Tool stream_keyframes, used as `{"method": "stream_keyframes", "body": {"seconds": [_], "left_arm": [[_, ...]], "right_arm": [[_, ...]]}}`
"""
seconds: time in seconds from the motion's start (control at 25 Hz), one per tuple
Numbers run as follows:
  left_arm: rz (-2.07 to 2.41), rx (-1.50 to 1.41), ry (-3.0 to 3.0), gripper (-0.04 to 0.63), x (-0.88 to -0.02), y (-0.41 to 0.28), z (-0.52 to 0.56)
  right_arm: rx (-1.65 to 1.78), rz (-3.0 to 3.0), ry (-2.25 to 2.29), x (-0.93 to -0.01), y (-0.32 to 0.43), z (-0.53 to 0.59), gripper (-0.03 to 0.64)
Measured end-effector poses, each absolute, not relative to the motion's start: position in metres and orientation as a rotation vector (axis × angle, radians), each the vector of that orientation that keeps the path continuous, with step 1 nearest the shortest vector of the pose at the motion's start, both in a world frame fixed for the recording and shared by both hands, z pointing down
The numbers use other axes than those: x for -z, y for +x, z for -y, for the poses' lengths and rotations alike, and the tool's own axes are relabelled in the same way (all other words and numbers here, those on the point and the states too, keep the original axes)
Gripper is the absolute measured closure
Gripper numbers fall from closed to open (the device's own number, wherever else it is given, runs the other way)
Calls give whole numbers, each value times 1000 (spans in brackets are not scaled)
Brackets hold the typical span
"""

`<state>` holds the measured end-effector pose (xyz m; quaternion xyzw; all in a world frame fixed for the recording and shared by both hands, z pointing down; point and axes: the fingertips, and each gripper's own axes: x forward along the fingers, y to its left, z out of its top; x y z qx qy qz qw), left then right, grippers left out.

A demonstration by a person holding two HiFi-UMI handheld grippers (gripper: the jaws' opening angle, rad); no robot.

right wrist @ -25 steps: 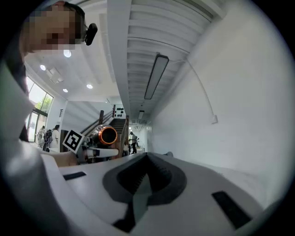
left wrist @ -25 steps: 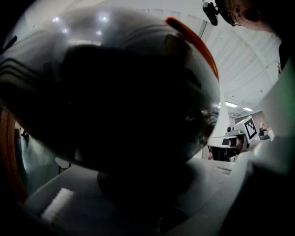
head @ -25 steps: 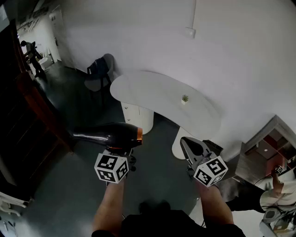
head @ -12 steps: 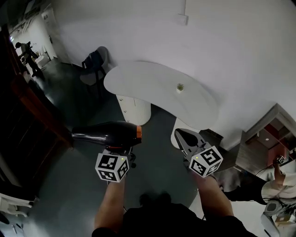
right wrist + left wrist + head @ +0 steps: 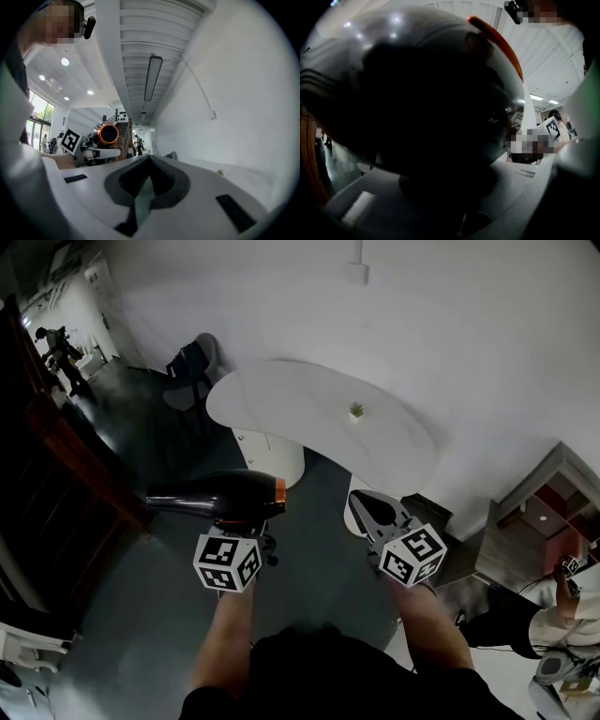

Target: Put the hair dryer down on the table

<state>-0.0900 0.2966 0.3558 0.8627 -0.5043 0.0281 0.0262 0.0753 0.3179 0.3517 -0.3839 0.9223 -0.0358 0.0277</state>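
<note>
A black hair dryer (image 5: 225, 501) with an orange ring lies level in the air above the dark floor, nozzle pointing left. My left gripper (image 5: 240, 532) is shut on its handle from below. In the left gripper view the dryer's body (image 5: 417, 93) fills almost the whole frame. My right gripper (image 5: 373, 511) hangs to the right of it, shut and empty, and in its own view the jaws (image 5: 147, 180) meet. That view also shows the dryer (image 5: 107, 133) off to the left. The white curved table (image 5: 309, 423) stands ahead of both grippers.
A tiny potted plant (image 5: 356, 410) stands on the table near the wall. A white pedestal (image 5: 272, 460) holds the table up. A dark chair (image 5: 192, 371) is at the table's left end. Dark wooden panelling (image 5: 56, 465) runs along the left. People stand at far left (image 5: 56, 348) and lower right (image 5: 562, 606).
The table and plant have slid up and left in the head view. Both grippers sit slightly higher in the frame. The dryer stays in the left gripper's hold.
</note>
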Motion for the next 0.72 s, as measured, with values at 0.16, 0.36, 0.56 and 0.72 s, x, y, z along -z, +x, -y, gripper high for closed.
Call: {"method": "stream_keyframes", "body": {"seconds": [0.16,0.36,0.56,0.72], "left_arm": [[1569,-74,2647,486,-357,-79,-298],[1565,-94,2641,486,-364,-69,-289],[1561,-86,2640,486,-370,-68,-265],[1547,-68,2635,486,-376,-76,-232]], "right_arm": [[118,-2854,-1169,-356,90,-319,604],[174,-2852,-1138,-365,97,-310,604],[228,-2868,-1130,-379,94,-289,604],[250,-2883,-1141,-387,86,-261,604]]}}
